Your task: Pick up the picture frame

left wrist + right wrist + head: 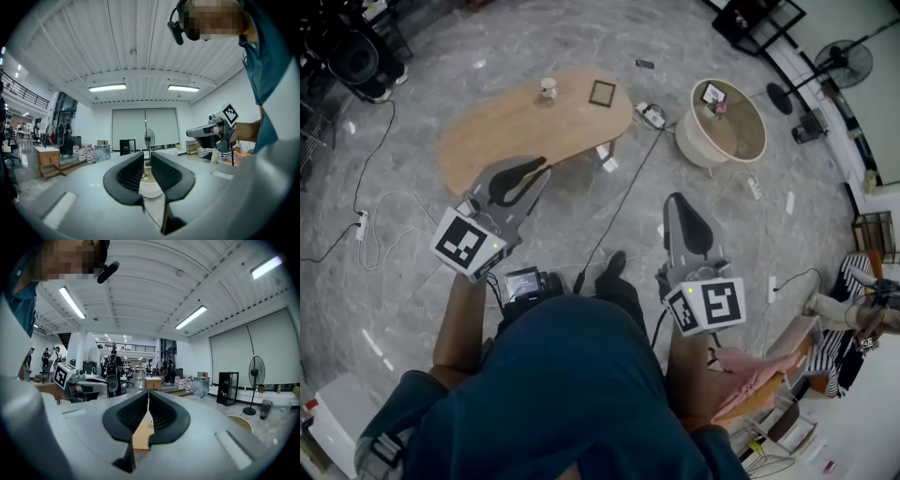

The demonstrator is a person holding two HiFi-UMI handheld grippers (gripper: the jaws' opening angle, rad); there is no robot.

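The approach step is judged to be in hand: nothing is gripped, and both tools are held in front of the body, well apart from the target. At the left, the left tongs (536, 171) are pointed toward the wooden desk (487, 131); their jaws are seen a narrow slot apart, with nothing between them. On the desk, a small pale cup (547, 88) is set near the far edge, and to its right, near the desk's right end, the picture frame (602, 93) is laid flat. The frame is seen as a small, dark, thin-railed square with a lighter centre close to the desk's own colour; whether glass or a print is fitted cannot be told. Further right, the right tongs (680, 204) are held closed and empty. At the far right, a round table (748, 148) carries a second, smaller framed picture (713, 93); the desk frame is taken as the likelier target, though this is not settled by the task wording. For the next move, the desk is to be walked up to, one set of tongs opened wider than a rail, and one edge pinched; a low, shallow entry is judged necessary for a flat-lying frame.
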